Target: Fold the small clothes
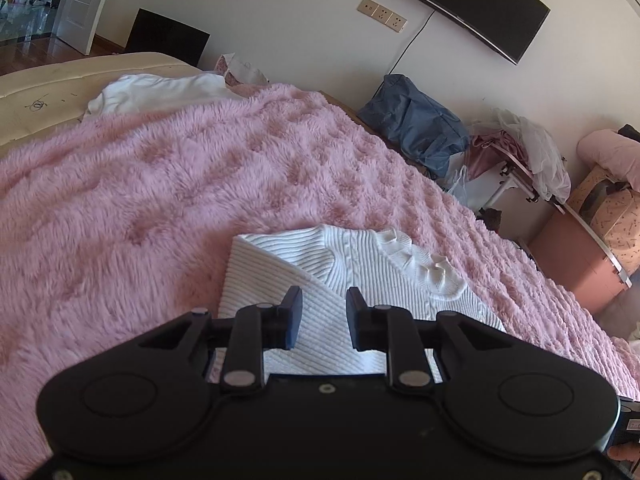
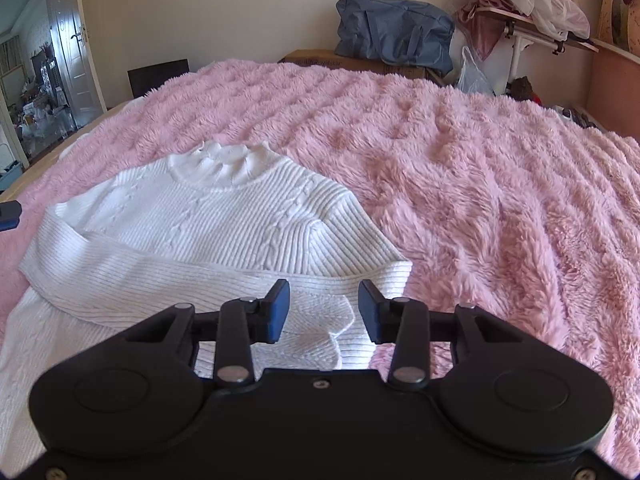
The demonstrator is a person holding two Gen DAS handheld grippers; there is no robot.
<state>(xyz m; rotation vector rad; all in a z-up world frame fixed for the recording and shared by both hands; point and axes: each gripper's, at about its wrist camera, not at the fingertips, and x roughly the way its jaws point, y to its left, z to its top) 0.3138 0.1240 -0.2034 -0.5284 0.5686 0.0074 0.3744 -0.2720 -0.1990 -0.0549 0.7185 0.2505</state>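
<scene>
A white ribbed knit sweater (image 2: 224, 220) lies on a fluffy pink blanket (image 2: 460, 168), its collar pointing away and a sleeve folded across its front. My right gripper (image 2: 324, 308) is open and empty, just above the sweater's near right edge and folded cuff. In the left wrist view the sweater (image 1: 360, 276) lies under my left gripper (image 1: 323, 316), which is open and empty over the folded sleeve. The tip of the left gripper (image 2: 10, 216) shows at the left edge of the right wrist view.
A second white garment (image 1: 156, 92) lies at the far end of the blanket on a beige mattress (image 1: 48, 80). Beyond the bed stand a blue bag (image 2: 392, 32) on a cardboard box, a rack with clothes and plastic bags (image 2: 520, 8), and a wall TV (image 1: 476, 8).
</scene>
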